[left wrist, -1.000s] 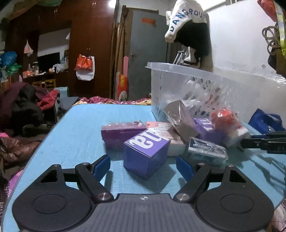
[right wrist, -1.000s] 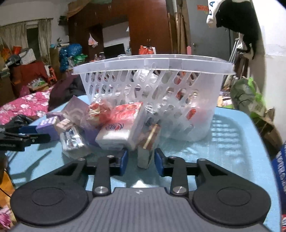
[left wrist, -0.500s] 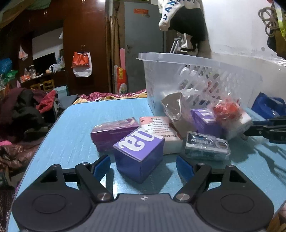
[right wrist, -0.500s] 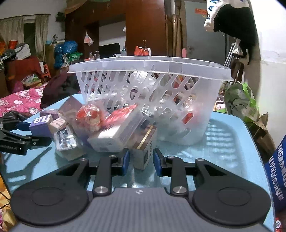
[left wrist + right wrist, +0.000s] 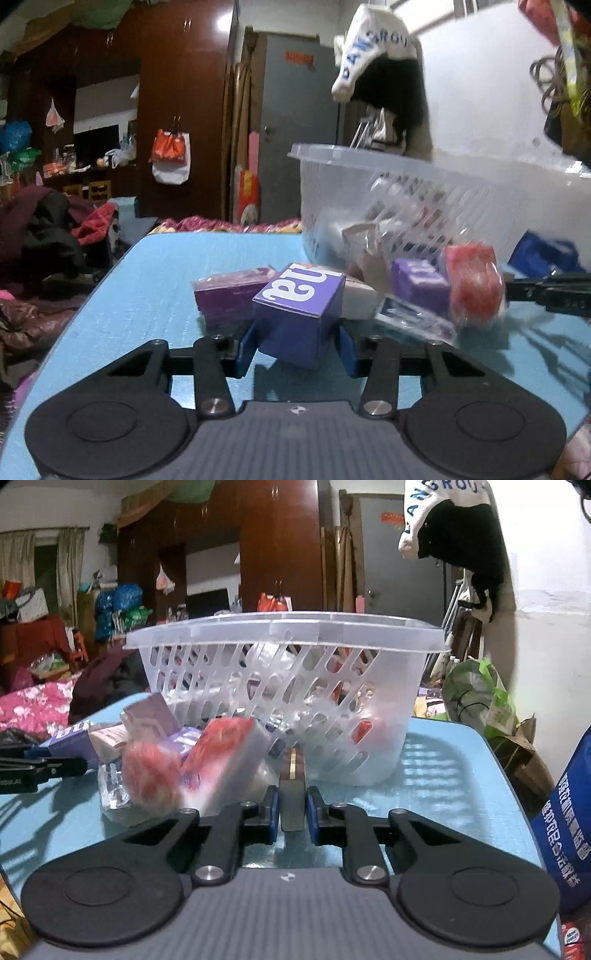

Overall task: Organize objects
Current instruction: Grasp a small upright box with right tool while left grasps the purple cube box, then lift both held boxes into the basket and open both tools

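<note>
With the left gripper [image 5: 295, 341] jaws just closed on the purple box [image 5: 299, 314] and the right gripper [image 5: 291, 812] jaws just clamped on the slim dark box [image 5: 292, 794], lift both straight up, clearing the basket [image 5: 284, 627] rim.

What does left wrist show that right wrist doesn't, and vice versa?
Left wrist only: the left gripper, jaws just closed on the purple box, and a flat purple packet behind it.

Right wrist only: the right gripper, jaws just closed on a slim dark box with a gold stripe, and a blue printed bag at the right edge.

Both: the clear slotted basket, the red-and-white pack and the blue table.
</note>
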